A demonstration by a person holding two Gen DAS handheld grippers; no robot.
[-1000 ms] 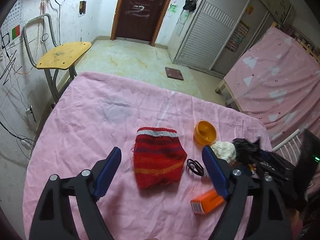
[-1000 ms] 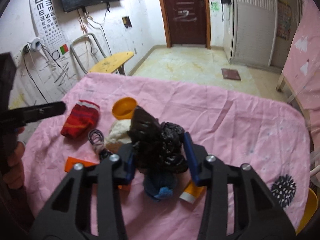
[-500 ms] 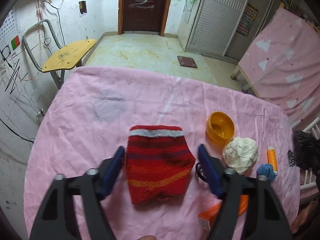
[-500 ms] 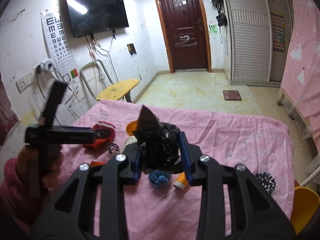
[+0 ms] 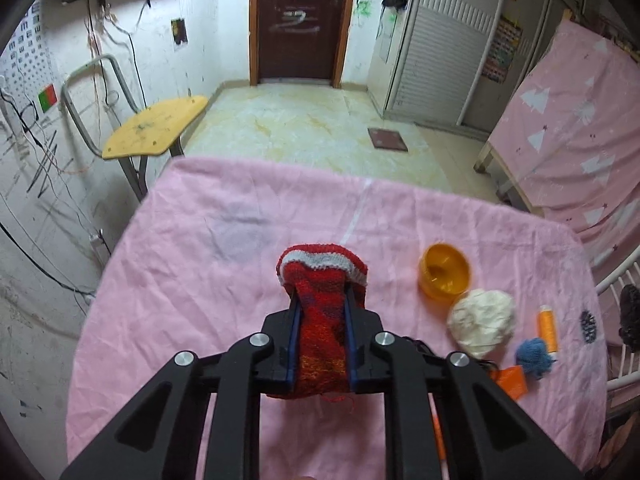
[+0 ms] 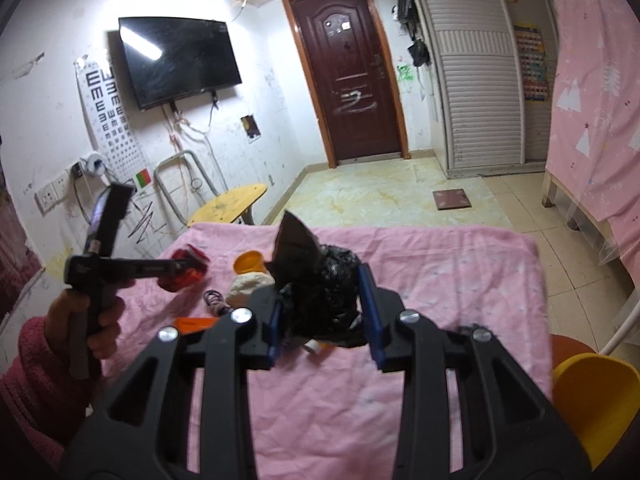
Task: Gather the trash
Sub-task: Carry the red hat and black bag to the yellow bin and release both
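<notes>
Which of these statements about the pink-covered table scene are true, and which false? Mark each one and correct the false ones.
1. The left hand-held gripper is shut on the red striped knitted piece. True.
2. The right hand-held gripper holds nothing. False: it grips a crumpled black plastic bag.
3. The orange plastic cup lies beside the white crumpled paper ball. True.
4. The dark wooden door stands wide open. False: it is closed.
5. A blue yarn pompom lies on the pink tablecloth. True.

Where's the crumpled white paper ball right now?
Left wrist view, right side: the paper ball lies on the pink cloth, just below the orange cup.
</notes>
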